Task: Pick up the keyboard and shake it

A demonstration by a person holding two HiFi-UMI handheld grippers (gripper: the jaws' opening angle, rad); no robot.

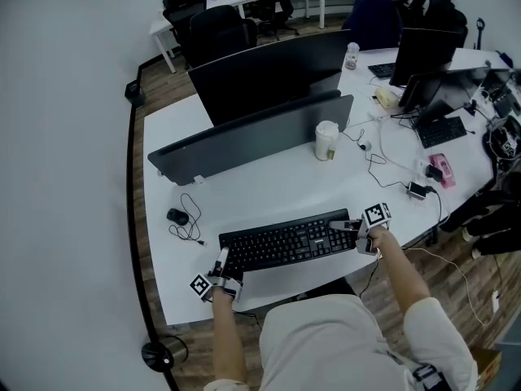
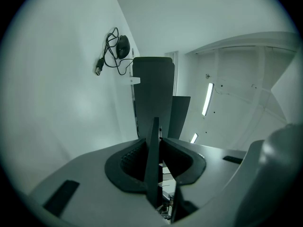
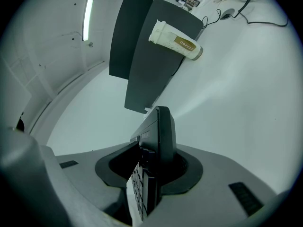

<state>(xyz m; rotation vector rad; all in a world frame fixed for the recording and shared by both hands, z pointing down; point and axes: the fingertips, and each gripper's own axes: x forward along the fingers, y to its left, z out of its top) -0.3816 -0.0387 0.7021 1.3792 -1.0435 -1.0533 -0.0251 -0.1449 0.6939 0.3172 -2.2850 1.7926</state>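
Note:
A black keyboard (image 1: 285,243) lies crosswise near the front edge of the white desk (image 1: 269,182), right in front of the person. My left gripper (image 1: 221,260) is shut on its left end, where the thin edge of the keyboard (image 2: 152,141) stands between the pads of the left gripper (image 2: 154,161). My right gripper (image 1: 347,226) is shut on the right end. There the keyboard (image 3: 161,126), keys showing, fills the gap between the jaws of the right gripper (image 3: 154,167). Whether the keyboard rests on the desk or hangs just above it I cannot tell.
A black mouse (image 1: 177,217) with a coiled cable lies left of the keyboard. Behind it stand a dark monitor (image 1: 252,137) and a paper coffee cup (image 1: 326,140). Cables, a pink object (image 1: 441,169) and a second keyboard (image 1: 441,131) lie to the right.

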